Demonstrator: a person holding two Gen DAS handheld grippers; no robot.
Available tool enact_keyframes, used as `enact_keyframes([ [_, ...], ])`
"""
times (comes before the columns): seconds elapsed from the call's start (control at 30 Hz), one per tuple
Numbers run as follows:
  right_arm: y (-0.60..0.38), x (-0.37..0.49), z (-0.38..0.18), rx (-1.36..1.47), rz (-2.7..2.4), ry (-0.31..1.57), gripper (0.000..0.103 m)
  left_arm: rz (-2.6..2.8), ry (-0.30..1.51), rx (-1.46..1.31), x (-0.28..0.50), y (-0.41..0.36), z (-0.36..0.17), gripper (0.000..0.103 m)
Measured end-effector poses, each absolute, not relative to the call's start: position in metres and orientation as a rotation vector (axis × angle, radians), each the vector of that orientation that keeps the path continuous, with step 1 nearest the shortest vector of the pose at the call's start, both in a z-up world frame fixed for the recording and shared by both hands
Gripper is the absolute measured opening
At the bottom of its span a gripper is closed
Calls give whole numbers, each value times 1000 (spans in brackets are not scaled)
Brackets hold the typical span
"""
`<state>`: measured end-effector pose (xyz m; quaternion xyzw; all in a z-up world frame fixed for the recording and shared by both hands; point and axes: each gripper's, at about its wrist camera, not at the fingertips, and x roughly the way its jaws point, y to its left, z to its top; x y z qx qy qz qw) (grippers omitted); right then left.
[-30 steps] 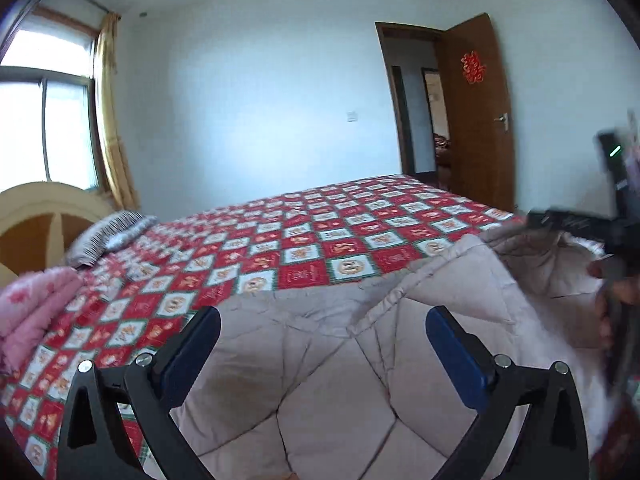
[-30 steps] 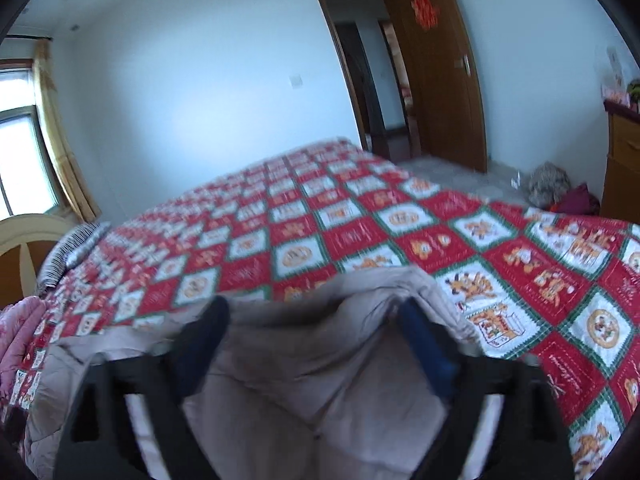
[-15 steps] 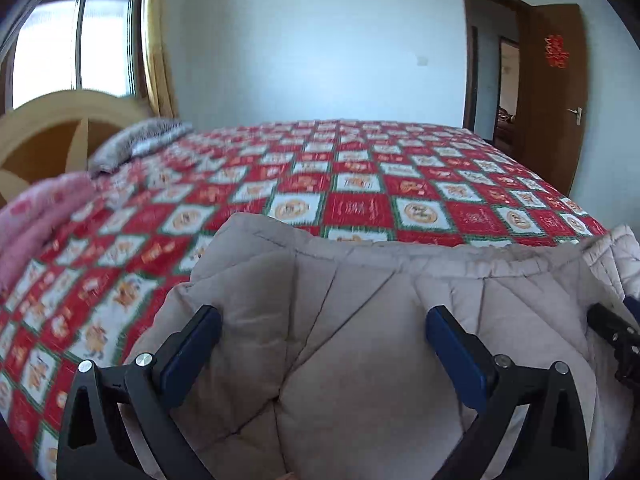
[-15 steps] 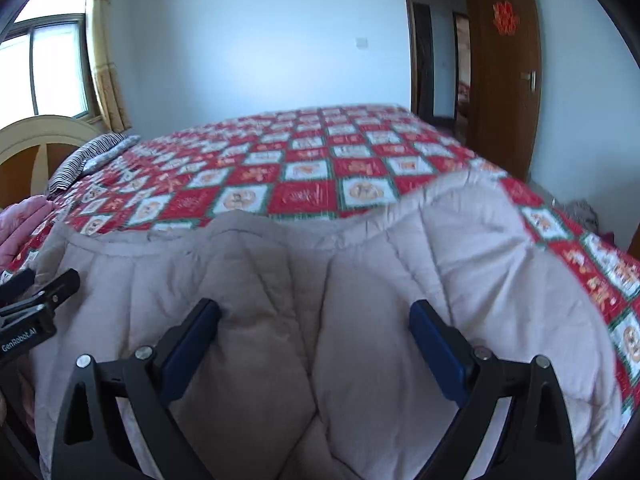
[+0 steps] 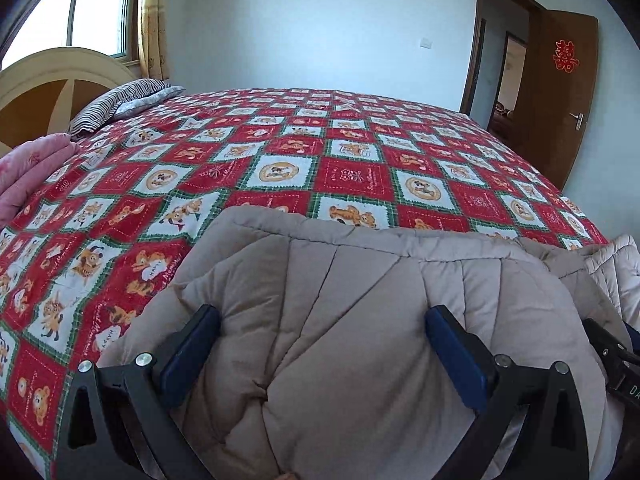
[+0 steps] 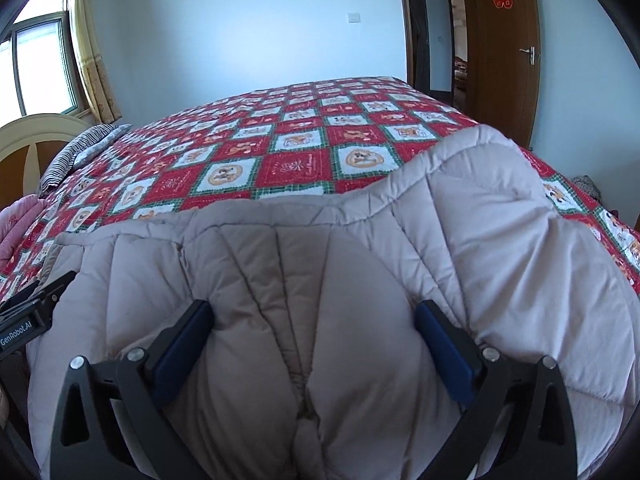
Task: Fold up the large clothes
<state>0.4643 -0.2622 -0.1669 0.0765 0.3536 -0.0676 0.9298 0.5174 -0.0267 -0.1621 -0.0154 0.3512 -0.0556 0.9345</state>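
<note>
Since the earlier frames, both views have tipped down toward the bed: the ceiling has dropped out of sight, and the padded garment's far edge now lies lower on the bedspread instead of being held up in front of the wall.

Bed: covered by a red, white and green patchwork bedspread with cartoon panels; it fills the middle of both views. A cream and brown headboard stands at the far left, below the window.

Beige quilted coat: spread across the near edge of the bed, its far hem resting on the bedspread. In the right wrist view the coat rises in a hump at the right.

Brown door: open, far right, with a red paper ornament on it.

Pink folded bedding: left edge of the bed, near the headboard. A striped pillow lies just beyond it.

Left tongs: jaws set wide, with a thick bunch of the coat bulging between the blue pads; the pads appear to press into the padding on both sides.

Right tongs: jaws at their widest and opening, with a bunched fold of the coat between them, the padding touching both pads.
</note>
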Motion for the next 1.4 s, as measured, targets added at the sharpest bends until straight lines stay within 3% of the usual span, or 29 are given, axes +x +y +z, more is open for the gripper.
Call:
enact_keyframes([
  [1.03, -247, 485, -184, 21, -232, 851, 103, -123, 790, -26, 528, -28, -173, 102],
  [1.27, -245, 484, -180, 0, -234, 857, 103, -140, 658, 63, 457, -14, -122, 102],
  [1.4, -238, 461, -153, 33, -247, 807, 103, -86, 625, 140, 442, -6, -127, 102],
])
